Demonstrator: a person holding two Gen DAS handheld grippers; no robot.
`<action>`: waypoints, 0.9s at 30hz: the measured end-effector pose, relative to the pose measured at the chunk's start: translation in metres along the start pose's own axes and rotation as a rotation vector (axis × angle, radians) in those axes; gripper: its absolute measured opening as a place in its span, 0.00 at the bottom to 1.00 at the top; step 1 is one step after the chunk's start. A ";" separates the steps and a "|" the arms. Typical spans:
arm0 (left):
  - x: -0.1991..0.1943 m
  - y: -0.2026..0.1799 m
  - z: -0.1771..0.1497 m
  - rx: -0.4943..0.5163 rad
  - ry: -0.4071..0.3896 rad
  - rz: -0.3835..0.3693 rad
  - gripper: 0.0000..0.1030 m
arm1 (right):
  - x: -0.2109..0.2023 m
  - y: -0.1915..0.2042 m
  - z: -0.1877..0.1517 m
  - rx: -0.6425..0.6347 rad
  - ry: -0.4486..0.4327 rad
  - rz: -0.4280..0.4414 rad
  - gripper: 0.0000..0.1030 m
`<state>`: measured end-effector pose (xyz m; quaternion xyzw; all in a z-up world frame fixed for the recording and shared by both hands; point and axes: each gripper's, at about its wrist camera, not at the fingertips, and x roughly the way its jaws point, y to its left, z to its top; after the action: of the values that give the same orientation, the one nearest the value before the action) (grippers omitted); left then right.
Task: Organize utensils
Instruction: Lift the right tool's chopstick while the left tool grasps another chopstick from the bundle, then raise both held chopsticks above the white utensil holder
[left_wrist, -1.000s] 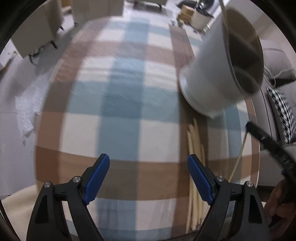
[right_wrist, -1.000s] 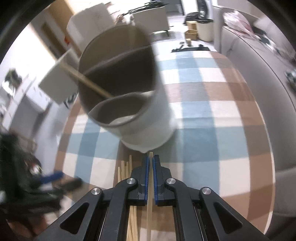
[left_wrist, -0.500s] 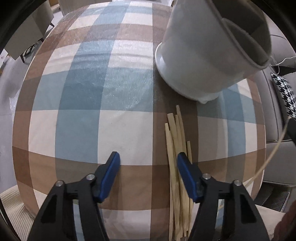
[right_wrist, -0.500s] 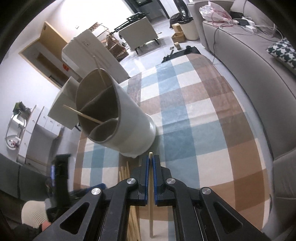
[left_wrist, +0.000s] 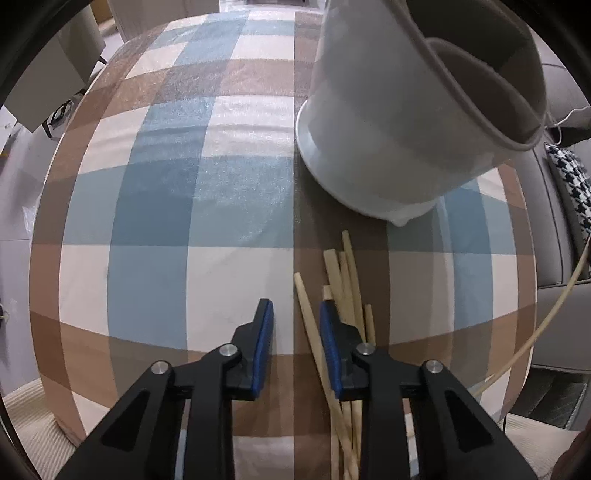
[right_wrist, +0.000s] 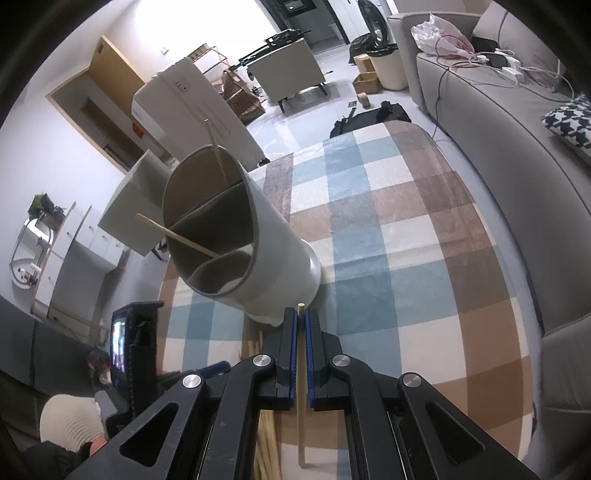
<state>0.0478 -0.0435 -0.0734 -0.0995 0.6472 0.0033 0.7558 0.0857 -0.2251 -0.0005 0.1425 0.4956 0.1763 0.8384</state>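
Observation:
A white utensil holder (left_wrist: 388, 147) with a grey divided inside stands on the checked tablecloth (left_wrist: 166, 184). Two chopsticks (right_wrist: 173, 234) lean in it. Several loose wooden chopsticks (left_wrist: 347, 280) lie in front of it. My left gripper (left_wrist: 295, 306) points down over the pile's left edge, and its jaws are closing with one chopstick (left_wrist: 306, 314) between them, close to the right pad. My right gripper (right_wrist: 301, 314) is shut on a single chopstick (right_wrist: 301, 424), held above the table just in front of the holder (right_wrist: 273, 258). That chopstick shows as a pale curved line (left_wrist: 554, 306) in the left wrist view.
A grey sofa (right_wrist: 517, 129) with a houndstooth cushion (right_wrist: 572, 122) runs along the table's right side. Chairs and a white cabinet (right_wrist: 184, 99) stand beyond the far edge. The table's rounded front edge (left_wrist: 55, 406) is near the left gripper. A person's cream sleeve (right_wrist: 70, 424) shows lower left.
The left gripper moved right and lower onto the chopstick pile, and its jaws narrowed from wide apart around one chopstick. The right gripper drew back from the holder, still shut on its chopstick.

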 end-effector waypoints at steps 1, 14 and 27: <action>0.001 0.000 0.001 0.002 -0.005 0.010 0.05 | 0.001 0.001 0.000 -0.003 0.001 -0.001 0.03; -0.029 0.003 0.014 -0.017 -0.125 -0.049 0.01 | 0.001 0.015 0.005 -0.050 -0.010 -0.019 0.03; -0.093 0.003 -0.009 0.012 -0.394 -0.148 0.01 | -0.027 0.059 -0.017 -0.222 -0.104 -0.076 0.03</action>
<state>0.0237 -0.0301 0.0162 -0.1400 0.4779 -0.0368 0.8664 0.0490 -0.1827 0.0371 0.0388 0.4337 0.1907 0.8798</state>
